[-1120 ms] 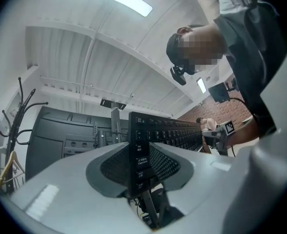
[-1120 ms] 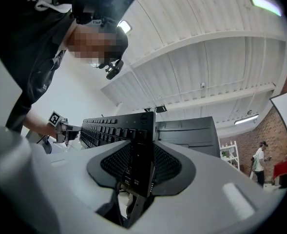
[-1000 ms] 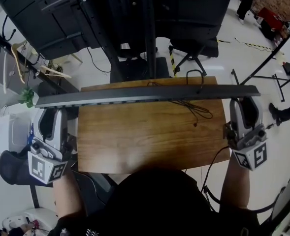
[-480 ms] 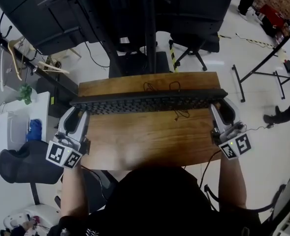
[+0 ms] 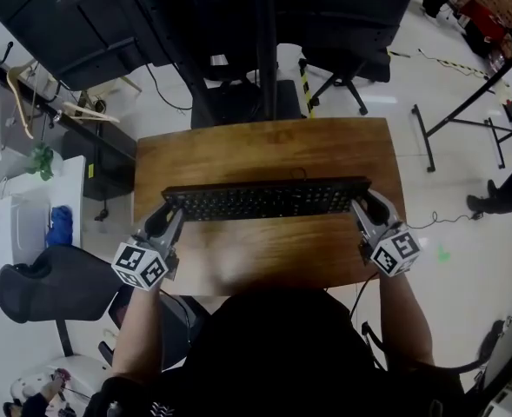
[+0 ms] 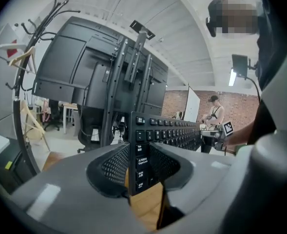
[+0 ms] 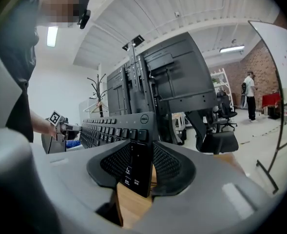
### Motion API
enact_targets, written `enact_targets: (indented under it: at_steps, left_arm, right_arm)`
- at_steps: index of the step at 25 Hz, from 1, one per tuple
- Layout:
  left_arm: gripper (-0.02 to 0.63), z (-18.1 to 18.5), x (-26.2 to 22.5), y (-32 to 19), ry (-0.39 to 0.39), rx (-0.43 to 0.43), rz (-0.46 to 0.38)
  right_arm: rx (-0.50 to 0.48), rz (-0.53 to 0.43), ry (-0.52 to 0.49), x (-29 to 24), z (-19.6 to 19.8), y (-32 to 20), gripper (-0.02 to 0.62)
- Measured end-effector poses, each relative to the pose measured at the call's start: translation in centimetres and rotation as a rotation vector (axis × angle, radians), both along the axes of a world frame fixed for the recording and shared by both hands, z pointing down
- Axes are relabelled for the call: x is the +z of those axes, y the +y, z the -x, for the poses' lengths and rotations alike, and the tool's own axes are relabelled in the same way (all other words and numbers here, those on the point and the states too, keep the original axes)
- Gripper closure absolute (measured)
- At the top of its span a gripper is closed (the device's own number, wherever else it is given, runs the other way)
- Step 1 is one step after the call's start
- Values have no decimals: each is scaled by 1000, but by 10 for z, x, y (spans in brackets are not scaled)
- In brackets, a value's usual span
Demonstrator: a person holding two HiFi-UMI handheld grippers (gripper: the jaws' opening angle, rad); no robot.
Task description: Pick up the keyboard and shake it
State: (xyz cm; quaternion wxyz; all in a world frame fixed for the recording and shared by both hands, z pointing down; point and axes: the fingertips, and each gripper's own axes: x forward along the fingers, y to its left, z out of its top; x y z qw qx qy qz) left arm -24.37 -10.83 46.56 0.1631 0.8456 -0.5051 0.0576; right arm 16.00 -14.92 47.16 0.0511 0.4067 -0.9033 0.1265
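Note:
A black keyboard [image 5: 267, 200] hangs level above the wooden table [image 5: 264, 150], keys facing up toward me. My left gripper [image 5: 167, 219] is shut on its left end, and in the left gripper view both pads clamp the keyboard [image 6: 155, 135] edge. My right gripper [image 5: 366, 212] is shut on the right end; the right gripper view shows the keyboard [image 7: 119, 130] pinched between the textured pads. The keyboard's cable [image 5: 299, 173] shows just behind its back edge. Both forearms reach in from the bottom of the head view.
A tall black monitor stand [image 5: 256, 42] with large screens rises behind the table. A black office chair [image 5: 342, 76] stands beyond the table's far right, a dark chair [image 5: 47, 289] at my left. A white cabinet [image 5: 29, 211] is further left. A person [image 5: 503, 194] stands at the right edge.
The keyboard has dropped from high near my head to just above the table, both grippers going down with it and keeping their hold on its ends.

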Motion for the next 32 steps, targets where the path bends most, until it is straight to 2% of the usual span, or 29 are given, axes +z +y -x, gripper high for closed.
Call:
enact_targets:
  at_steps: [9, 18, 32]
  left_arm:
    - [485, -4, 94, 22, 27, 6, 241]
    - [485, -9, 161, 46, 26, 27, 446]
    - [483, -13, 214, 50, 34, 24, 665]
  right_arm:
    - [8, 257, 21, 91, -4, 25, 457]
    - [11, 480, 50, 163, -7, 54, 457]
    - [26, 643, 126, 203, -10, 50, 453]
